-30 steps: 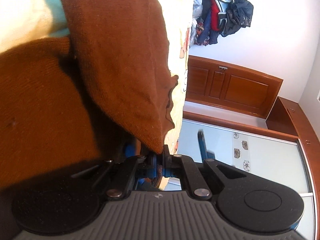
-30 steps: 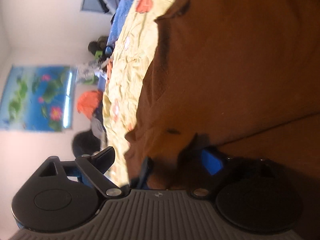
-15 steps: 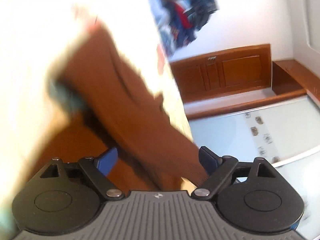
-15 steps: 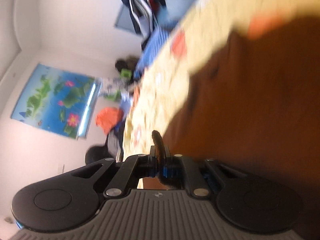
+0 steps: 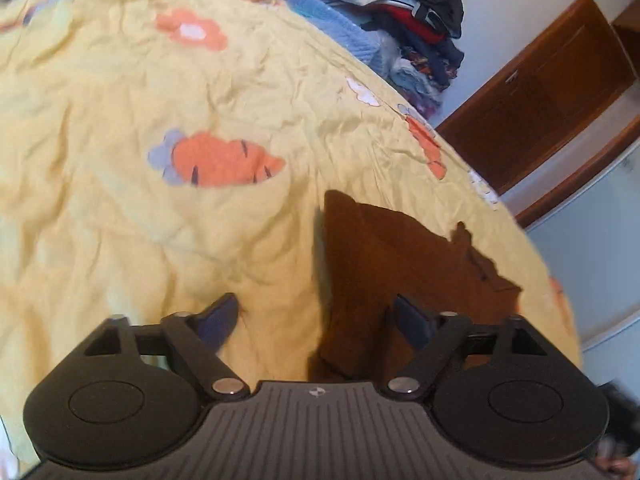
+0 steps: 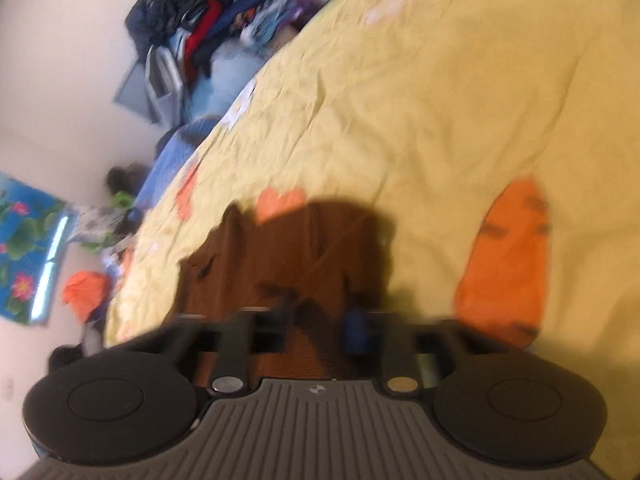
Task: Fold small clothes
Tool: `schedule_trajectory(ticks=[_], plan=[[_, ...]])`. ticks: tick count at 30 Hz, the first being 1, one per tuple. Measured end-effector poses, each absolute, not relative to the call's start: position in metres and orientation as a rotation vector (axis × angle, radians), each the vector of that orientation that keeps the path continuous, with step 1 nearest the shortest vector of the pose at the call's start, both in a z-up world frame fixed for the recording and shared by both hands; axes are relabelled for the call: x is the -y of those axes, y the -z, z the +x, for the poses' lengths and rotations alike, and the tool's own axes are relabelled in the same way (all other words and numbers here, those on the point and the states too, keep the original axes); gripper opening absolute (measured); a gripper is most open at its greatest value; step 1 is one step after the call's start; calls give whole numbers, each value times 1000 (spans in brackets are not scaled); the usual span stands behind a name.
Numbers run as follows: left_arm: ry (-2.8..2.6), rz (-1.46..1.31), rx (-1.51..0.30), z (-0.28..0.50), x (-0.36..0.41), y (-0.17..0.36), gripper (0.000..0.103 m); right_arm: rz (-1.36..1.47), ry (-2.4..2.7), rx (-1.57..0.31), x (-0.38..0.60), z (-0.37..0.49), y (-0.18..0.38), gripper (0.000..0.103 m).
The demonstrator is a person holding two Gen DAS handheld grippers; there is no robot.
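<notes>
A small brown knitted garment [image 5: 404, 272] lies folded on the yellow bedsheet [image 5: 160, 220]. My left gripper [image 5: 316, 320] is open and empty, just above the garment's left edge, its right finger over the cloth. In the right wrist view the same brown garment [image 6: 288, 248] lies right in front of my right gripper [image 6: 320, 320]. The view is blurred. Its fingers [image 6: 356, 330] stand a little apart over the cloth, with nothing pinched between them.
The sheet has orange carrot prints [image 5: 220, 160]. A heap of mixed clothes [image 5: 400, 20] is piled at the bed's far end, also in the right wrist view [image 6: 208, 40]. A brown wooden cabinet [image 5: 540, 92] and a pale floor lie past the bed's edge.
Both grippers let go of the brown garment and opened. They pulled back and rose, and the garment now lies folded flat on the sheet.
</notes>
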State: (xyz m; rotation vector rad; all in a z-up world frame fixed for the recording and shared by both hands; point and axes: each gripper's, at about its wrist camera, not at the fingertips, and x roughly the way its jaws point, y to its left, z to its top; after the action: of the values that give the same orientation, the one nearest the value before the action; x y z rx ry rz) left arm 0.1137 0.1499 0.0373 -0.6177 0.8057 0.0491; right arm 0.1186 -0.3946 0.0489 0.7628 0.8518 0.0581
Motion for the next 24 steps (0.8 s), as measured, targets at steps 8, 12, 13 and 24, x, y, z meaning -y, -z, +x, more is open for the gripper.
schedule_trajectory(ticks=[8,12,13,24], plan=[[-79,-373,-838,128,-113,-35,44,437,-201,-760,330,111,-66,65],[-95,-204,-795,127,-95,-33,22,109,-239,-809,280,116,-26,63],[-85,-189,-787,126,-96,-32,23,53,-248,-777,275,112,-20,64],[34,-318,-735,36,-143,-51,74,155,-152,-645,315,22,-68,94]])
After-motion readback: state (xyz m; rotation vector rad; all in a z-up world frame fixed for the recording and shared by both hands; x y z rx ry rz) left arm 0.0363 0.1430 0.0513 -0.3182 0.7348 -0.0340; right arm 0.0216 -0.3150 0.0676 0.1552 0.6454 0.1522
